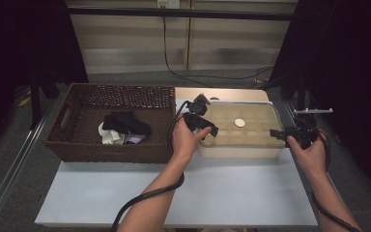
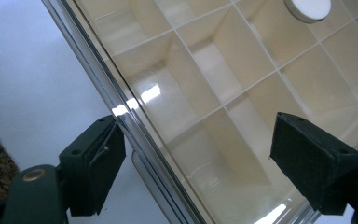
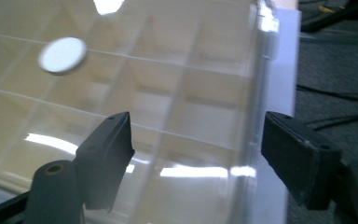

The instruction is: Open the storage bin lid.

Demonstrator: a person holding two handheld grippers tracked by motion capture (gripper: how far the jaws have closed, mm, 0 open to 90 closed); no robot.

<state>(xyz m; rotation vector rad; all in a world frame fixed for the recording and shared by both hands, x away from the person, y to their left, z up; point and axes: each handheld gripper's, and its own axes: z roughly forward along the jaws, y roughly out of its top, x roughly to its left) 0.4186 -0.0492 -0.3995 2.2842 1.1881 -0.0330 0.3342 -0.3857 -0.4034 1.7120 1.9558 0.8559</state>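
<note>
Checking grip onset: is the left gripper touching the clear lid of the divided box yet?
Cannot tell. In the left gripper view the left gripper has its jaws spread astride the clear lid edge; the left pad sits right at the rim, but no contact or gap shows plainly.

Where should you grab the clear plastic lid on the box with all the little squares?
Probably at the two short ends of the clear plastic lid, one gripper from each side, jaws straddling its rim. The left gripper and right gripper already bracket opposite edges; the flat top offers nothing to pinch.

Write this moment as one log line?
left gripper: open, straddles clear compartment box left rim | right gripper: open, straddles right rim | white disc: on lid
</note>
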